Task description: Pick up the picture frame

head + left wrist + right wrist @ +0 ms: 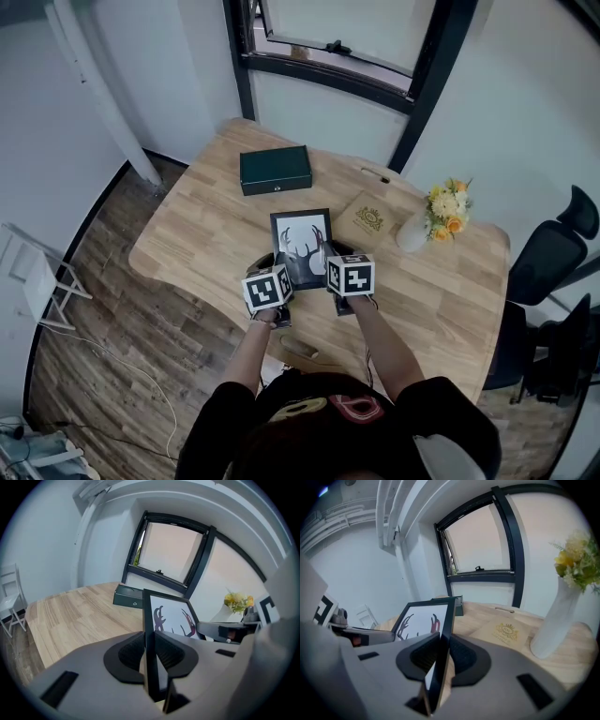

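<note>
The frame (300,246) hangs tilted over the worktop (187,234), clamped by its side edges: left tool (151,653) on one, right tool (440,656) on the other. Only the gripper views show the jaws pressing the edges. Only the head view shows both forearms extended side by side, with the tools angled forward and down.
</note>
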